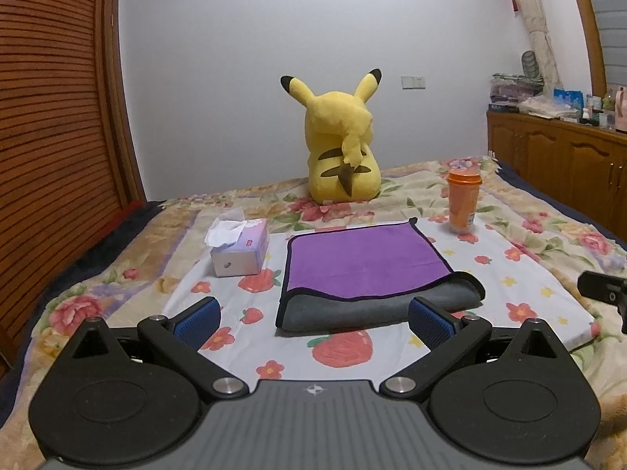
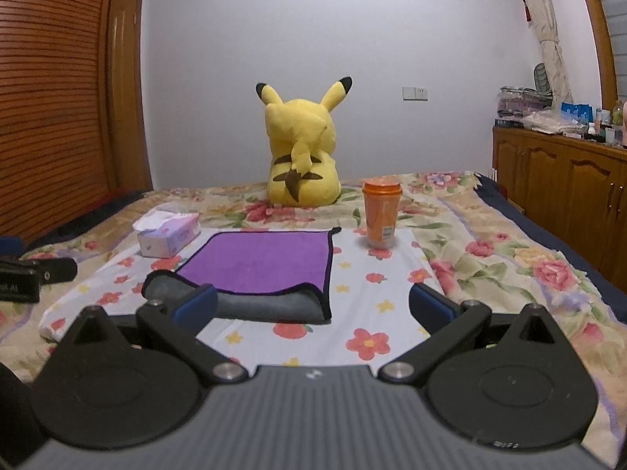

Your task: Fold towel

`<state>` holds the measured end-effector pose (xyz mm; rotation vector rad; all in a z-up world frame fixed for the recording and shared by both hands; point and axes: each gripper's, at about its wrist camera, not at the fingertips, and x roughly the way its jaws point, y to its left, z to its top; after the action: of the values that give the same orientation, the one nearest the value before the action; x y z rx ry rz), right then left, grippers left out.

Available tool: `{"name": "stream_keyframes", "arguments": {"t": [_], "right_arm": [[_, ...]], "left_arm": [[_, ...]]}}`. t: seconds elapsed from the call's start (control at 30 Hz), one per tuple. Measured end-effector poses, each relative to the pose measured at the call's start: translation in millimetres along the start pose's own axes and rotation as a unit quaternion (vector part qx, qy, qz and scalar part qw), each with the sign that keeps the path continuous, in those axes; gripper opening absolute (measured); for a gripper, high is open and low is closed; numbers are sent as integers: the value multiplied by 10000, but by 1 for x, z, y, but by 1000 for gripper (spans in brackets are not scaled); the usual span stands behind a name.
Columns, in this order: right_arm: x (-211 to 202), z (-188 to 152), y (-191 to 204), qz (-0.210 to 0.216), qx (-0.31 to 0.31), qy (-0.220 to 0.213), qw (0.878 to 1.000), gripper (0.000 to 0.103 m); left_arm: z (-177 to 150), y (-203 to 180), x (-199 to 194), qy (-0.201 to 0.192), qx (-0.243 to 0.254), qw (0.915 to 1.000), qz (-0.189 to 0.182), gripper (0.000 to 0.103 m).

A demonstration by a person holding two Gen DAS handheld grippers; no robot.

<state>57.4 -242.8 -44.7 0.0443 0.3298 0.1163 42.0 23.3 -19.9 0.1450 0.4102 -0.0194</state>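
Note:
A purple towel (image 1: 364, 260) with a grey underside and black hem lies folded on a white strawberry-print cloth (image 1: 521, 286) on the bed. Its near edge shows a grey folded layer (image 1: 352, 311). My left gripper (image 1: 313, 319) is open and empty, just in front of the towel's near edge. In the right wrist view the towel (image 2: 266, 260) lies ahead and left. My right gripper (image 2: 313, 305) is open and empty, its left finger (image 2: 196, 305) in front of the towel's grey fold.
A tissue box (image 1: 241, 250) stands left of the towel, an orange cup (image 1: 464, 199) to its right rear. A yellow plush toy (image 1: 341, 149) sits at the back. Wooden cabinets (image 1: 560, 160) line the right. The other gripper shows at each view's edge (image 1: 603, 290) (image 2: 23, 274).

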Motion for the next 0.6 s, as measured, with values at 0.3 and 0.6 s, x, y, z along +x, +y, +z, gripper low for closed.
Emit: {"name": "stream_keyframes", "arguments": {"t": [0.3, 0.6], "right_arm": [[22, -3, 7, 22, -85, 190, 9998, 103], [47, -2, 11, 88, -97, 360, 9993, 103]], "left_arm": [[8, 16, 36, 157, -11, 9998, 77, 103], [9, 20, 71, 320, 41, 9995, 60, 103]]}}
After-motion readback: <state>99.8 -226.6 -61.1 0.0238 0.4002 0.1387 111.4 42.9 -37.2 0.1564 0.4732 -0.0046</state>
